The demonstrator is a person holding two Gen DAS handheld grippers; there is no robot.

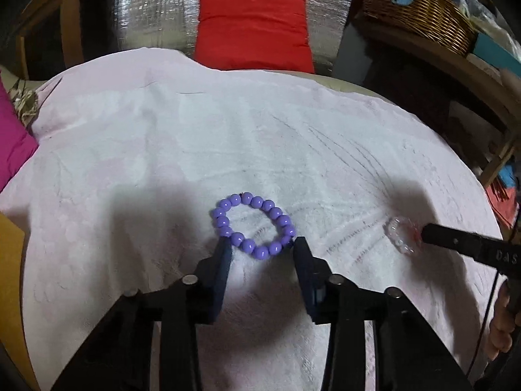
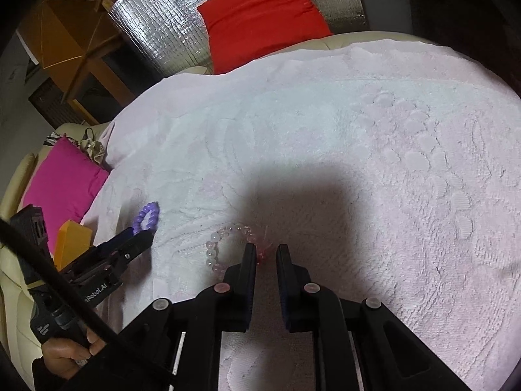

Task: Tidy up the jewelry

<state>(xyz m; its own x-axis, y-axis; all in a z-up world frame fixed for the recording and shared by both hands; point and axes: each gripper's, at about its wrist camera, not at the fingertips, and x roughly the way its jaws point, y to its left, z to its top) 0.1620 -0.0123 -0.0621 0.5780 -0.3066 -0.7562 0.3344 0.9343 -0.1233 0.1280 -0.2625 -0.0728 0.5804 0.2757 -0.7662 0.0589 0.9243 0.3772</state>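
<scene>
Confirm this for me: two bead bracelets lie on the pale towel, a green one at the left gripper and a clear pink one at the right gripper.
One detail is wrong: the bracelet at the left gripper is purple, not green, as the left wrist view shows. The rest stands: the clear pink bracelet lies at the right gripper, both on the pale towel.

Surface: pale pink towel (image 1: 228,137), textured, spread flat.
Purple bracelet (image 1: 253,229): round bead loop lying flat on the towel.
Left gripper (image 1: 262,247): jaws parted, tips at the loop's near edge, one each side; contact unclear.
Clear bracelet (image 1: 401,236): right of the purple one, apart.
Right gripper (image 1: 426,233): tip at the clear bracelet.
Background: red cushion (image 1: 254,32), wicker basket (image 1: 420,13).
</scene>
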